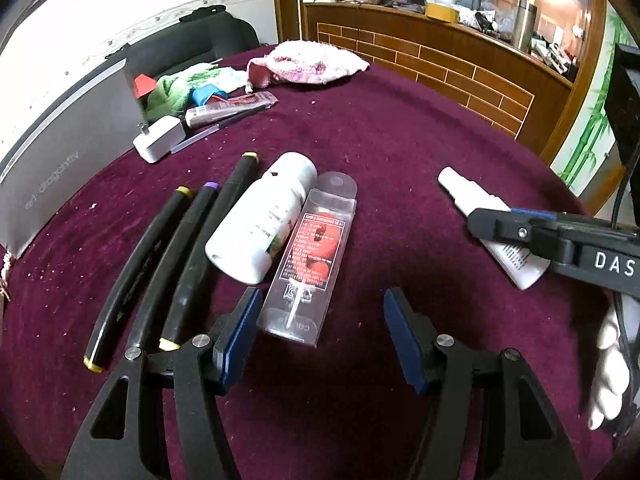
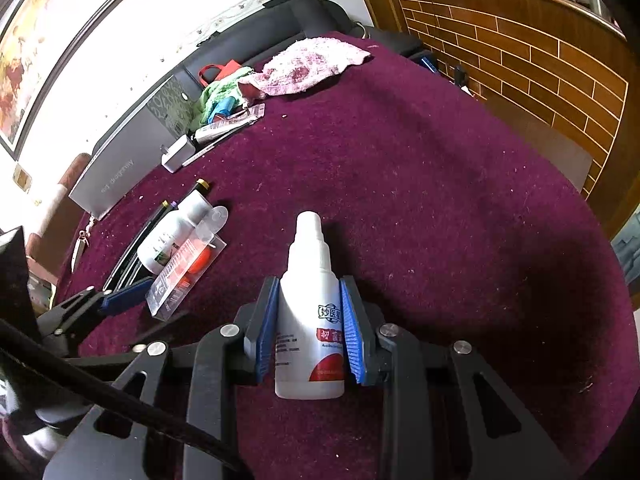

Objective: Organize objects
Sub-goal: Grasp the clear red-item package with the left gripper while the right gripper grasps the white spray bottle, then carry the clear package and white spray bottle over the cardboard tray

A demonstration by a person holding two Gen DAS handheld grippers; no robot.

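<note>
My right gripper (image 2: 310, 298) is shut on a white spray bottle (image 2: 310, 304) with a red label, nozzle pointing away, low over the purple tablecloth (image 2: 420, 208). The left wrist view shows the same bottle (image 1: 472, 200) in the right gripper (image 1: 500, 228) at the right. My left gripper (image 1: 320, 308) is open and empty, just in front of a clear plastic package with red contents (image 1: 310, 256). Next to it lie a white bottle (image 1: 264, 216) and three black markers (image 1: 176, 248) in a row.
A grey box (image 1: 60, 160) stands at the table's left edge. A white charger (image 1: 158, 138), a tube (image 1: 232, 110), a pen, a green cloth (image 1: 180, 88) and a pink towel (image 1: 308, 62) lie at the back. A wooden counter (image 1: 440, 60) stands behind.
</note>
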